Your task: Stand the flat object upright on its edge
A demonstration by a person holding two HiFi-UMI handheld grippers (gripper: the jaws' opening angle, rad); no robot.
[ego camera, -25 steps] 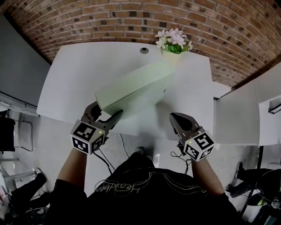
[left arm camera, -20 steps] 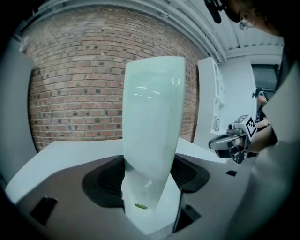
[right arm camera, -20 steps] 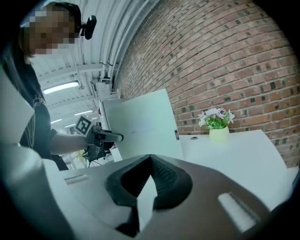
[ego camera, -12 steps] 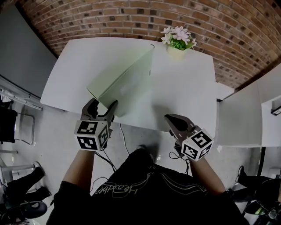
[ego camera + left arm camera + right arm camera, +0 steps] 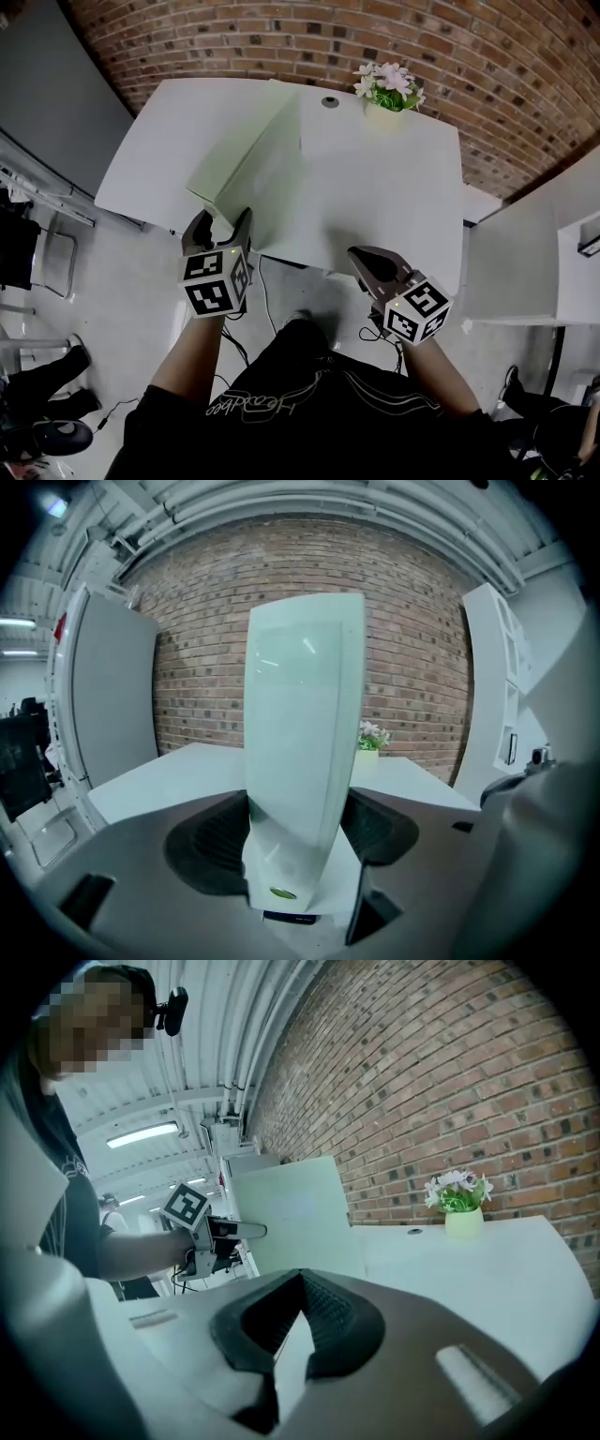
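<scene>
The flat object, a pale green panel, stands close to upright on the left half of the white table. Its near corner is between the fingers of my left gripper, which is shut on it at the table's front edge. In the left gripper view the panel rises tall and narrow from the jaws of the left gripper. My right gripper is shut and empty, just off the front edge and apart from the panel. The right gripper view shows the panel broadside, beyond the right gripper.
A small pot of pink flowers stands at the table's far edge, beside a round cable hole. A brick wall runs behind. A white cabinet is at the right, a grey partition at the left. Cables lie on the floor.
The panel has swung from a low lean to near upright and shifted left on the table. My left gripper rolled with it. The right gripper drifted a little left, staying shut.
</scene>
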